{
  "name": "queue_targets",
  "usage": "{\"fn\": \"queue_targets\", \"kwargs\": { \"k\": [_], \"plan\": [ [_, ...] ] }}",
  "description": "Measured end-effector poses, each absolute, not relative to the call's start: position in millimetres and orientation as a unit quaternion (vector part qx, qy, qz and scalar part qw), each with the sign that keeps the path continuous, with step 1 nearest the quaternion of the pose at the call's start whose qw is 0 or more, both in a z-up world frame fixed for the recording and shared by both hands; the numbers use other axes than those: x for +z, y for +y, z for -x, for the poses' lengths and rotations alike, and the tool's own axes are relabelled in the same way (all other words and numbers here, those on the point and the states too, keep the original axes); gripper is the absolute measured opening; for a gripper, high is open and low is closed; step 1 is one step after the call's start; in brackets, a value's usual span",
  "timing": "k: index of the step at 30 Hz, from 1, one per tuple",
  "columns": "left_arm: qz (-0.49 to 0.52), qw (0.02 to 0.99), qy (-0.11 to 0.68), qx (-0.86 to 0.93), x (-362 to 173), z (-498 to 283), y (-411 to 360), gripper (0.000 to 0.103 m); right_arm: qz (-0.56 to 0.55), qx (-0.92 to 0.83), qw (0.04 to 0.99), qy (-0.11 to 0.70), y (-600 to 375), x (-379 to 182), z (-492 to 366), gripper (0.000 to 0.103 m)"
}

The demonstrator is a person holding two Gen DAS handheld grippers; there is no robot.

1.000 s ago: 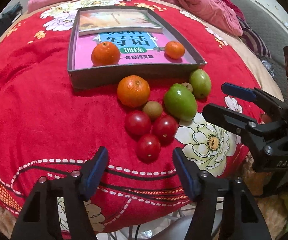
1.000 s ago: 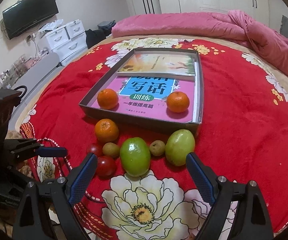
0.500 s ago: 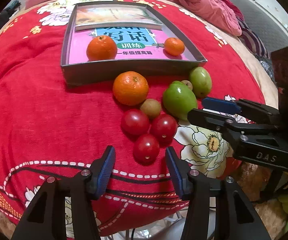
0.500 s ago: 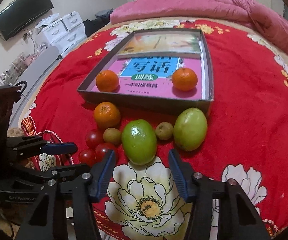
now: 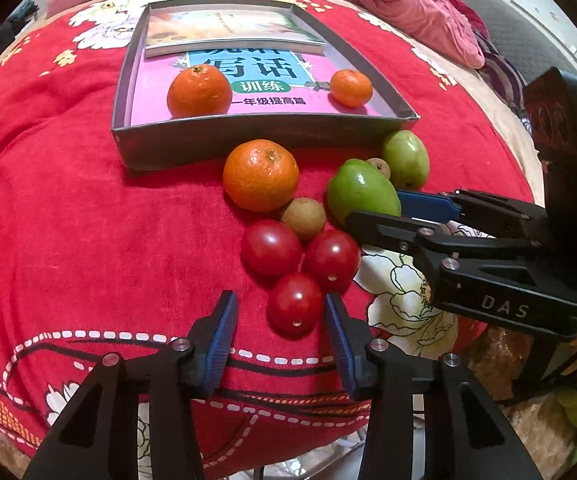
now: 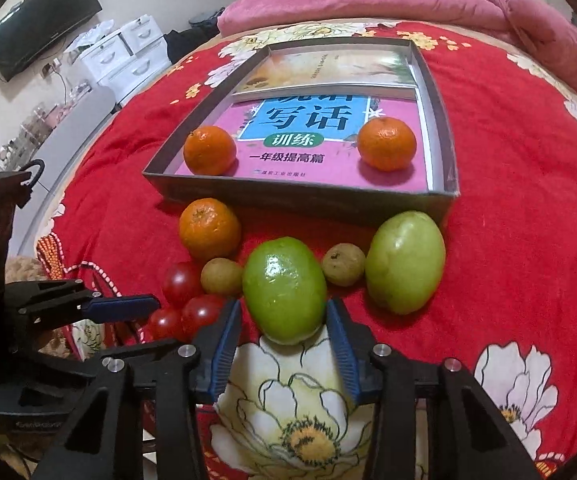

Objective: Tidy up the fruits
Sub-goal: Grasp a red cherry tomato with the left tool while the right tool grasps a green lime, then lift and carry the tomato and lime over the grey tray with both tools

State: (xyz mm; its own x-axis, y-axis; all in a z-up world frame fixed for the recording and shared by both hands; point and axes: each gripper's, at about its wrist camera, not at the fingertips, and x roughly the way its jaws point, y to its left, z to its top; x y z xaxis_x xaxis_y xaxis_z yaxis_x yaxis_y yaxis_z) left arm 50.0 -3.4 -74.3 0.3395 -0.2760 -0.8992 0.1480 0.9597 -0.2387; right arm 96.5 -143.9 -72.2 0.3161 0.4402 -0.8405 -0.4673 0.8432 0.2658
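Both tongs have just narrowed over the fruit heap on the red bedspread (image 5: 68, 220): the left tongs (image 5: 280, 328) bracket the nearest cherry tomato (image 5: 294, 305), the right tongs (image 6: 284, 328) flank the big green fruit (image 6: 284, 288) at 12 o'clock, neither visibly pinching yet. Two oranges already sit in the grey tray (image 6: 442, 128); twin pickups look imminent.

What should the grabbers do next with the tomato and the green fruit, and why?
Probably close a little more, then lift. The left gripper has been closing around the nearest tomato, with a gap at its left pad. The right gripper has been closing on the green fruit. Two oranges already sit in the box.
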Motion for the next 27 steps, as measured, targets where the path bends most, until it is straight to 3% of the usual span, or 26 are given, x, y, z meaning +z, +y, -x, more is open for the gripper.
{"fn": "queue_targets", "kwargs": {
  "k": [12,20,27],
  "plan": [
    [0.045,0.817,0.559,-0.133,-78.6,-56.4,-8.5,0.046,0.02,0.29,0.811,0.508,-134.4,-78.8,-108.3,0.044],
    [0.019,0.822,0.552,-0.138,-77.8,-56.5,-16.2,0.027,0.001,0.299,0.814,0.498,-142.6,-70.7,-102.1,0.044],
    [0.024,0.827,0.543,-0.14,-70.5,-52.9,-12.1,0.027,-0.013,0.306,0.817,0.488,-152.2,-59.7,-92.4,0.044]
  ]
}}
